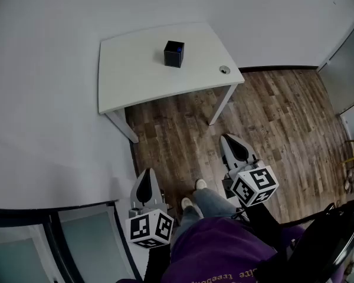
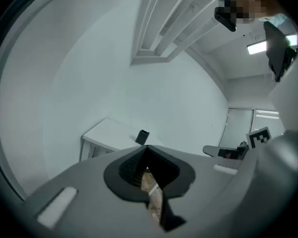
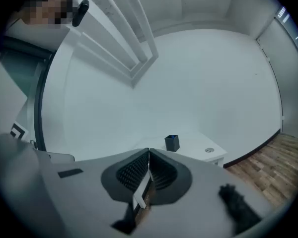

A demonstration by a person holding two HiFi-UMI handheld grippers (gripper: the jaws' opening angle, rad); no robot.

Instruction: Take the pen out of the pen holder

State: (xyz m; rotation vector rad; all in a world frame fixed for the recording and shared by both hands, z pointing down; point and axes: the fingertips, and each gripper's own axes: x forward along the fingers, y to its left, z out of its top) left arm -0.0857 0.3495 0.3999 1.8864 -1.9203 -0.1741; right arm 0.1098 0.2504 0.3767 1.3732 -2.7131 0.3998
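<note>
A small black pen holder [image 1: 173,53] stands on the white table [image 1: 135,81] against the wall, with a bit of blue pen showing at its top. It appears small and far off in the left gripper view [image 2: 142,136] and the right gripper view [image 3: 172,143]. Both grippers hang well short of the table, over the wood floor. My left gripper [image 1: 146,173] is shut with nothing between its jaws [image 2: 147,147]. My right gripper [image 1: 226,138] is likewise shut and empty [image 3: 149,150]. Both point toward the table.
A round cable hole [image 1: 224,70] sits near the table's right corner. Wood floor [image 1: 271,117] lies between me and the table. The person's legs and shoes [image 1: 194,196] are between the grippers. A black chair [image 1: 336,229] stands at lower right, a glass panel [image 1: 76,240] at lower left.
</note>
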